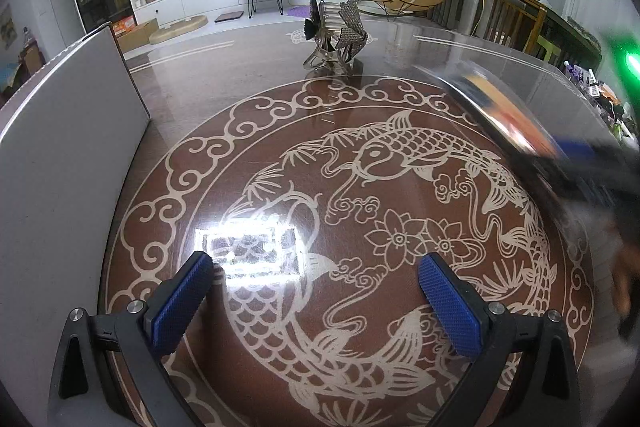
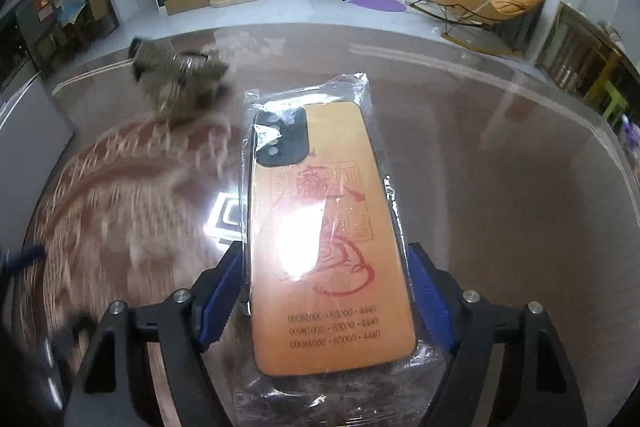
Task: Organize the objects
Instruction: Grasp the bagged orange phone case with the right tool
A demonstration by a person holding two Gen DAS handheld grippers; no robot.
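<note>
Right wrist view: one bagged phone case (image 2: 328,247) between two fingers (image 2: 218,303).

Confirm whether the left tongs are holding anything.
No: in the left wrist view the left tongs stand wide open over the bare fish-patterned table, with nothing between their blue pads.
</note>
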